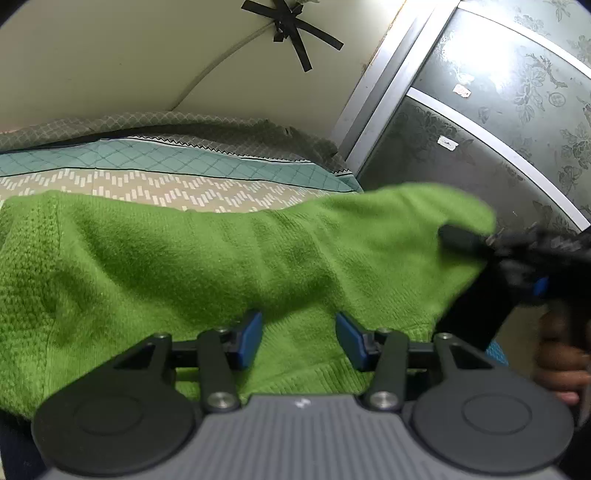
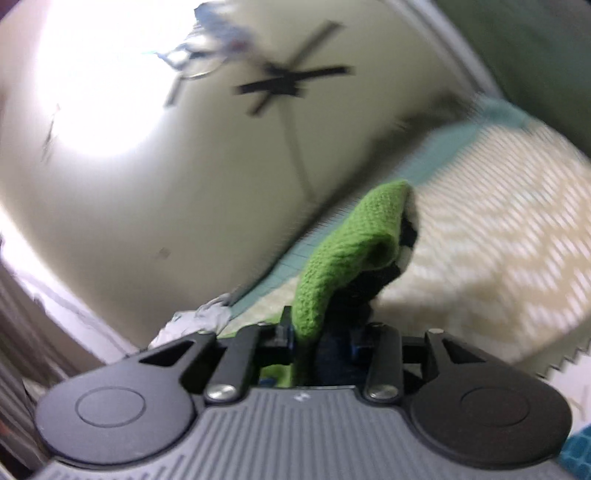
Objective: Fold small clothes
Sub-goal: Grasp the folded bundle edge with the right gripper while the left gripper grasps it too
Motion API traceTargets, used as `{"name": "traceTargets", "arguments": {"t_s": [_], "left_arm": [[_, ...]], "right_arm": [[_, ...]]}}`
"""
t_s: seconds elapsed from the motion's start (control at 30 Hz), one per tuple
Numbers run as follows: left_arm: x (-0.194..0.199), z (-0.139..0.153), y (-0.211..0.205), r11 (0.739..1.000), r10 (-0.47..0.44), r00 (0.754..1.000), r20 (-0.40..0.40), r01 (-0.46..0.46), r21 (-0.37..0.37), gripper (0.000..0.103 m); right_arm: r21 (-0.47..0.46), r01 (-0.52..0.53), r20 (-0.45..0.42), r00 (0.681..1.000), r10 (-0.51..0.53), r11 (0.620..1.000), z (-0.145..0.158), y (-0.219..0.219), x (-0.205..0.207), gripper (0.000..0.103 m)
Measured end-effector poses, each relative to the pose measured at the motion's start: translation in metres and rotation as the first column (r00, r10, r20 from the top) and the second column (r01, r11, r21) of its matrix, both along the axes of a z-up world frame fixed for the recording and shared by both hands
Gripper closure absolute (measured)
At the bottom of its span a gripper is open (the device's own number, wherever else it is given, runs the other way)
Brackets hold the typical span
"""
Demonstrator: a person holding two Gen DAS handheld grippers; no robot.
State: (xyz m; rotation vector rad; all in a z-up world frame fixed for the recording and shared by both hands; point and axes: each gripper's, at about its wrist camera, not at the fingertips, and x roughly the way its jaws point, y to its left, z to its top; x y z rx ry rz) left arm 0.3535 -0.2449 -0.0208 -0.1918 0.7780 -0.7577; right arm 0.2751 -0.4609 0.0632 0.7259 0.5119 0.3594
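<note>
Left tongs: the left gripper (image 1: 299, 334) was wide open, its blue pads (image 1: 251, 338) apart with green knit under and between them (touching or just above, I could not tell).

Right tongs: the right gripper (image 2: 317, 343) was pinched on a fold of the green sweater (image 2: 343, 254), which stood up from between its fingers. In the left view its black tip sat at the cloth's far right edge.

Sweater place: the sweater lay spread over the bed cover (image 1: 155, 184), with its right end lifted up.

Slip risk: only one gripper held the cloth, so I think the fold could slide out if the hand pulled fast (the right view was blurry).

Crooked fold risk: the left side was not held, so the sweater might drag or bunch up and fold uneven.

Bump risk: the two grippers were near each other and could knock together.

Things around: a wall with a cross of black tape (image 1: 291, 29), a shiny patterned door (image 1: 491, 107) at the right, and some pale crumpled cloth (image 2: 195, 321) by the bed edge.

In the way: nothing lay on the sweater.
</note>
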Motion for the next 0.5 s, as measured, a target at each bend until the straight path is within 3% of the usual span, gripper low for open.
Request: {"name": "traceTargets", "arguments": {"t_s": [0.13,0.27,0.4,0.5], "left_arm": [[-0.007,0.007,0.023,0.997,0.008,1.0,-0.024,-0.009,-0.074,0.055],[-0.026,0.022,0.084,0.982,0.086,0.996,0.031,-0.079,-0.171,0.05],[-0.043,0.032,0.156,0.95,0.249,0.966,0.073,-0.229,-0.213,0.047],[-0.053,0.034,0.198,0.919,0.341,0.938,0.068,-0.317,-0.235,0.046]], "right_arm": [[-0.199,-0.05,0.05,0.997,0.061,0.979,0.036,0.055,0.005,0.068],[-0.352,-0.117,0.071,0.986,0.151,0.929,0.051,0.113,0.011,0.067],[-0.443,-0.195,0.069,0.966,0.25,0.875,0.051,0.175,0.026,0.067],[-0.494,-0.275,0.012,0.947,0.322,0.825,0.039,0.224,0.046,0.067]]}}
